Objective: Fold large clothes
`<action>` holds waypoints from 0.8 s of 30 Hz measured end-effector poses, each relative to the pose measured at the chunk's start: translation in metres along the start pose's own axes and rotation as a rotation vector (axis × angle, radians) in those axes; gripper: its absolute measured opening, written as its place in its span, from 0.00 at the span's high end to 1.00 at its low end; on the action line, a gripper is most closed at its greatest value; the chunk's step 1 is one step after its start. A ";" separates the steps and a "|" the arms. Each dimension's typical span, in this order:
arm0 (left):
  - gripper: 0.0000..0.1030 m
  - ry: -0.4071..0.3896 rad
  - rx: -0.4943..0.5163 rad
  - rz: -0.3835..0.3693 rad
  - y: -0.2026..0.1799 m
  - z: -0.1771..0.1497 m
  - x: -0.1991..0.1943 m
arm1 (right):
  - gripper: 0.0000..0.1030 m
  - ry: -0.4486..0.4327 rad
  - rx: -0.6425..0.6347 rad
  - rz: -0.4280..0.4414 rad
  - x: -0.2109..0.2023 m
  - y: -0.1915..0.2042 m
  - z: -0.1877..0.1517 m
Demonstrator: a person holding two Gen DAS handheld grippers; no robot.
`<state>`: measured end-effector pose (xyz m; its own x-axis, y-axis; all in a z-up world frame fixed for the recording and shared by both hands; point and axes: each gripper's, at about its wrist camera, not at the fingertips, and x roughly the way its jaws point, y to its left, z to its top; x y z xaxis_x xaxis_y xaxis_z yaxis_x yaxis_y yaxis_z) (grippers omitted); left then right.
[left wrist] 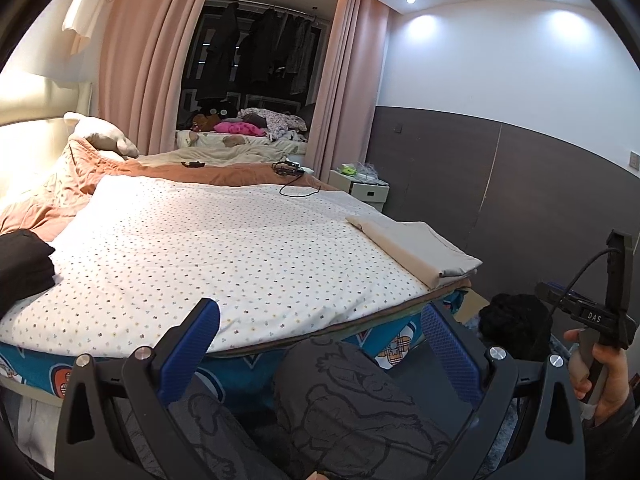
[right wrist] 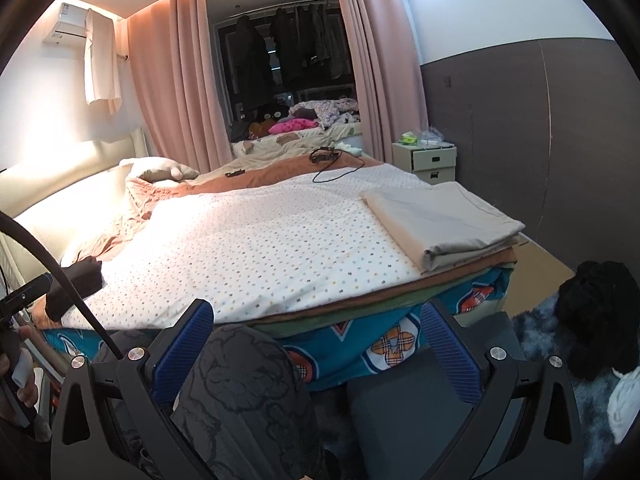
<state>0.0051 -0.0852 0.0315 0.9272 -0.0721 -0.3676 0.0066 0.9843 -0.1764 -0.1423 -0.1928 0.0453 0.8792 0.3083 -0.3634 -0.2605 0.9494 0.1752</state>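
With the left gripper (left wrist: pixel 320 332) and right gripper (right wrist: pixel 318 326) both held wide open and empty at the near bed (left wrist: pixel 224 248) edge, the dark garment (left wrist: pixel 22 264) at near left risks being snagged unevenly and bunched.

A home bedroom. Ahead of the claws lies a bed (right wrist: pixel 248 240) with a pillow (right wrist: pixel 160 170); beyond it hang pink curtains (right wrist: pixel 176 80), with a nightstand (right wrist: pixel 424 158) to the right.

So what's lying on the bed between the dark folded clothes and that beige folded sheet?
Nothing: in both wrist views only bare dotted bedspread stretches between the dark folded clothes and the beige folded sheet.
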 end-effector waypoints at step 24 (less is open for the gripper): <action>0.00 -0.040 0.047 0.060 -0.013 0.001 -0.013 | 0.00 -0.025 0.015 -0.021 -0.014 -0.012 -0.008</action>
<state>-0.0064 -0.0973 0.0397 0.9408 -0.0073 -0.3389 -0.0325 0.9932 -0.1118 -0.1542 -0.2083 0.0409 0.8939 0.2870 -0.3444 -0.2365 0.9545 0.1816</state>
